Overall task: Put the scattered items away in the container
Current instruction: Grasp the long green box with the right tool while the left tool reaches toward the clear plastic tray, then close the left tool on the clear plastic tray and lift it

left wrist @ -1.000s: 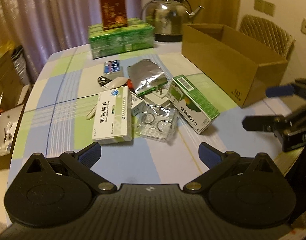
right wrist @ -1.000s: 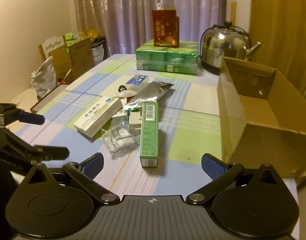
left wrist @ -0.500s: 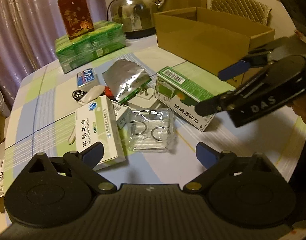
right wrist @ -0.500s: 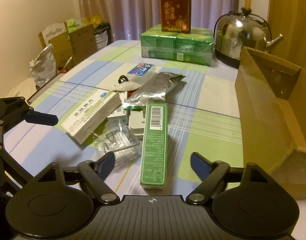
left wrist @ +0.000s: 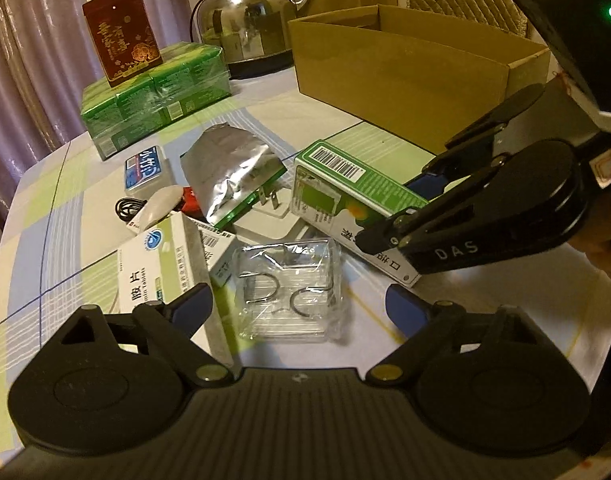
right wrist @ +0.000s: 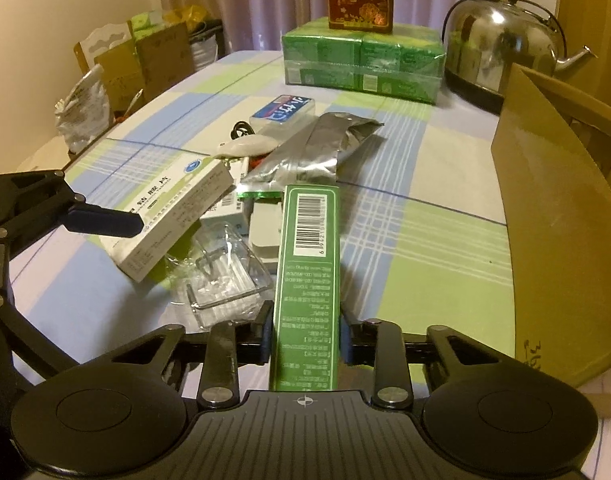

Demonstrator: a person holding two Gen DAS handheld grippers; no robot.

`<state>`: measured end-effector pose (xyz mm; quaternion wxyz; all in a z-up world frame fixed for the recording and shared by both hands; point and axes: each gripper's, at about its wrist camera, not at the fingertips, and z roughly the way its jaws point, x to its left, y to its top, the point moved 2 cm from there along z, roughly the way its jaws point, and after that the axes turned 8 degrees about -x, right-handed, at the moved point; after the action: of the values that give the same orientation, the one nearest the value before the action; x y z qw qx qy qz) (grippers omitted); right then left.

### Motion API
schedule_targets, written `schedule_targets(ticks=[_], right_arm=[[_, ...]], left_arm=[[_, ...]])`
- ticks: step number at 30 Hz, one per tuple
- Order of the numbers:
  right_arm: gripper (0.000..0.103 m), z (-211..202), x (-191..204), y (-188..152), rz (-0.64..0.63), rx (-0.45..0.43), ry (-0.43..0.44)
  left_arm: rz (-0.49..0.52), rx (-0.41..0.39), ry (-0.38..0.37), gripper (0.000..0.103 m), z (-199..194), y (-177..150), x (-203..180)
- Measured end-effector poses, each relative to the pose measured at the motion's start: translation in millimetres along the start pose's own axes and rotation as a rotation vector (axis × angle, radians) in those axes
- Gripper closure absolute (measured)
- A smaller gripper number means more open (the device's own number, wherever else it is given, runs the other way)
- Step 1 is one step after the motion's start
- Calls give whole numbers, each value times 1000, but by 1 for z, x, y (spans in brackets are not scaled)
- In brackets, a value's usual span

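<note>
A long green box (right wrist: 309,248) lies on the checked tablecloth, and my right gripper (right wrist: 305,340) is shut on its near end, pads against both sides. The left wrist view shows the same right gripper (left wrist: 397,212) straddling the green box (left wrist: 345,188). My left gripper (left wrist: 297,308) is open, just above the table, with a clear plastic packet (left wrist: 293,292) in front of its gap. A white medicine box (left wrist: 157,264) lies by its left finger. The open cardboard box (left wrist: 405,68) stands at the right behind the pile.
The pile also holds a silver foil pouch (left wrist: 229,168), a white plug (left wrist: 269,220) and a small blue-label box (left wrist: 145,168). At the back stand a green wrapped pack (left wrist: 153,96), a red carton (left wrist: 121,48) and a steel kettle (left wrist: 249,28). Bags and cartons (right wrist: 125,64) lie beyond the table's left edge.
Both grippers moved forward into the pile. The right gripper went from open to shut on the green box. The left gripper came down close to the clear packet, still open.
</note>
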<state>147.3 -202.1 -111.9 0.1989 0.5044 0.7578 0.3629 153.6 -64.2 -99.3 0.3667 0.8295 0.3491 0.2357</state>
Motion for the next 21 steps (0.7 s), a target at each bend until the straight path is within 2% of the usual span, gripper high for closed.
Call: schedule_targets(ticks=[5,8,13,21], right_arm=[[76,-11,-11,-2,-12,-14,-23],[76,-20,-19,-5,-20,-20,-49],[76,-29,-31,-12,-32,-15,-94],[75,-34,-38,-25,-53,3,-96]], left_arm=[[11,18,11,12,11,3,-4],[34,41,45,12,22,6,-8],[3,70,42,12,41,12,-5],[32,124,57,11,68,11,-1]])
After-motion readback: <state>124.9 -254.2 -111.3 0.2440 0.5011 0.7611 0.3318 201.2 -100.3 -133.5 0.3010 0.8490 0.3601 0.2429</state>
